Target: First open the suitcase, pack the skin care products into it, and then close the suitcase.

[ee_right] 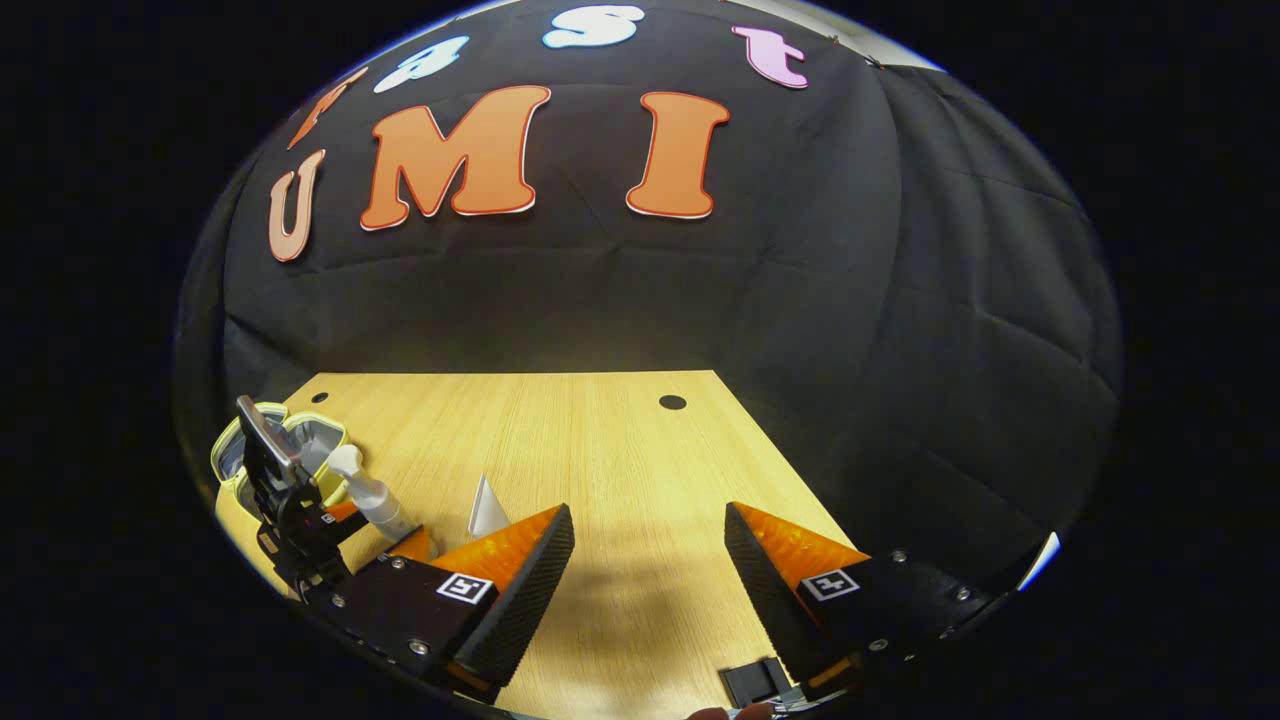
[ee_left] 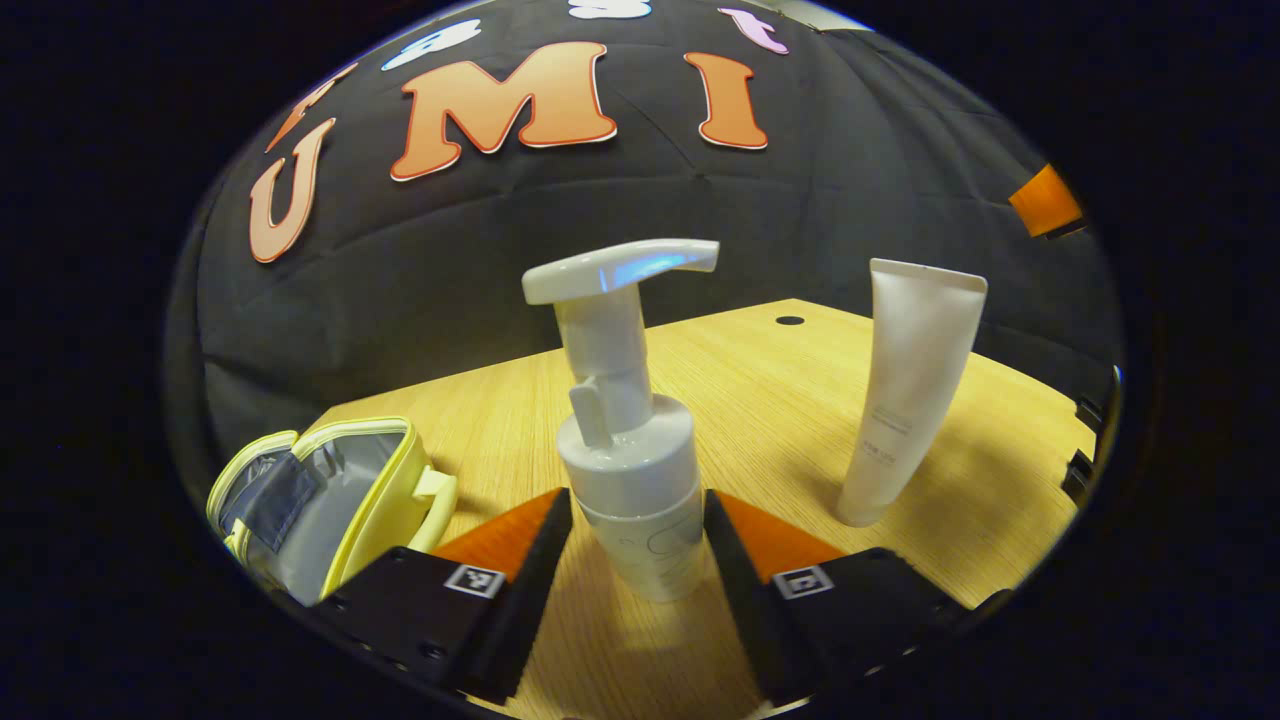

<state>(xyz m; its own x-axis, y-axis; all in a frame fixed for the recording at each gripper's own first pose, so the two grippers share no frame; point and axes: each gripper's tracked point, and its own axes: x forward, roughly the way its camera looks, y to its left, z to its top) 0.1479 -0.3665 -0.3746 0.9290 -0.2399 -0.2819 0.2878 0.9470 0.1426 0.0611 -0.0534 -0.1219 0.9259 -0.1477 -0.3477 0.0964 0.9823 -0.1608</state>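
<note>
My left gripper (ee_left: 637,545) clamps the upright white plastic pump bottle (ee_left: 632,470).
Its spout points right; my right gripper (ee_right: 648,560) gapes, fingers apart over the wooden table (ee_right: 560,430).

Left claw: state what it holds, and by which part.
The left claw brackets the pump bottle at its lower body, just below the collar; firm contact cannot be confirmed.

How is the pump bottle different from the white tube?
The pump bottle is round and stout, with a long pump spout on top; the white tube is slim and flat-ended, standing on its cap. The pump bottle stands between the left gripper jaws; the white tube stands free, leaning a little. Both are pale, upright, and on the wooden table.
</note>
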